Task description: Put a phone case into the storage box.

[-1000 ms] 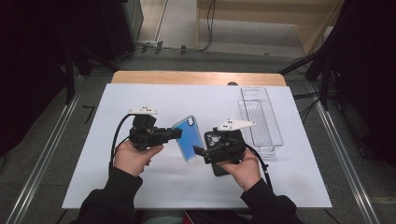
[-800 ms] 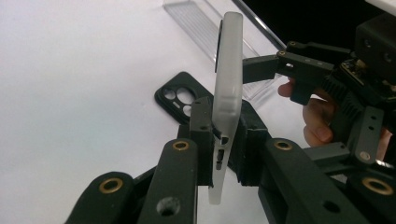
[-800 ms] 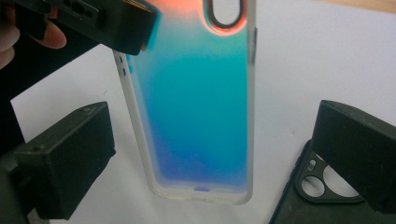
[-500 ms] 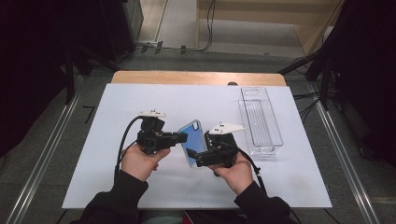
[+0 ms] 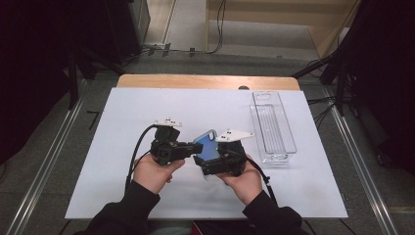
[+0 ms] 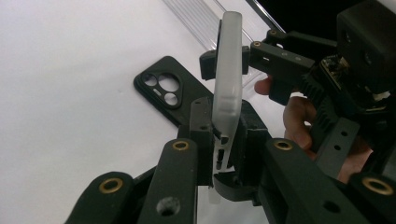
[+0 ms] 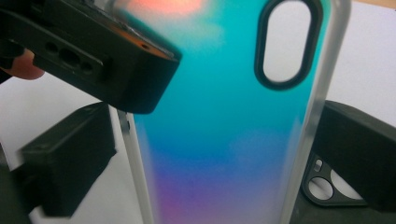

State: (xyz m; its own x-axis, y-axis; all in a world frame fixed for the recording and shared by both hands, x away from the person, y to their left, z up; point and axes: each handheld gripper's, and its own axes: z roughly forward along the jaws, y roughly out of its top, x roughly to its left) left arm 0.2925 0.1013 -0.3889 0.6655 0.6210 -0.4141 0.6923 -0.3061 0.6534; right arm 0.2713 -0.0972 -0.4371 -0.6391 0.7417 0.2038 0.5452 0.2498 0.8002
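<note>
While both grippers sit close together over the near middle of the bench [image 5: 122,122], the translucent blue phone case [image 5: 207,146] is held up between them, off the surface. Left gripper [image 6: 223,154] jaws are clamped narrow on the case's bottom end, by the port cutouts, so it stands on edge along the jaws. Reads like a handover or a two-handed regrip.

Right gripper [image 5: 211,161] comes at the case from the opposite side. Its jaws sit either side of the case's long edges, one black pad [image 7: 65,186] on each; can't tell whether they're actually pinching or just bracketing it.

Pose: left hand [image 5: 155,172] and right hand [image 5: 241,177] grip the handles from below, forearms in from the near edge, grippers aimed inward at each other, grey plates up.

Just past the jaws, a black phone case [image 6: 169,92] lies flat on the bench, camera cutouts up, apart from the held one. Farther right, a clear plastic tray [image 5: 284,147] sits untouched, running away from the person. Likely destination, my guess.
</note>
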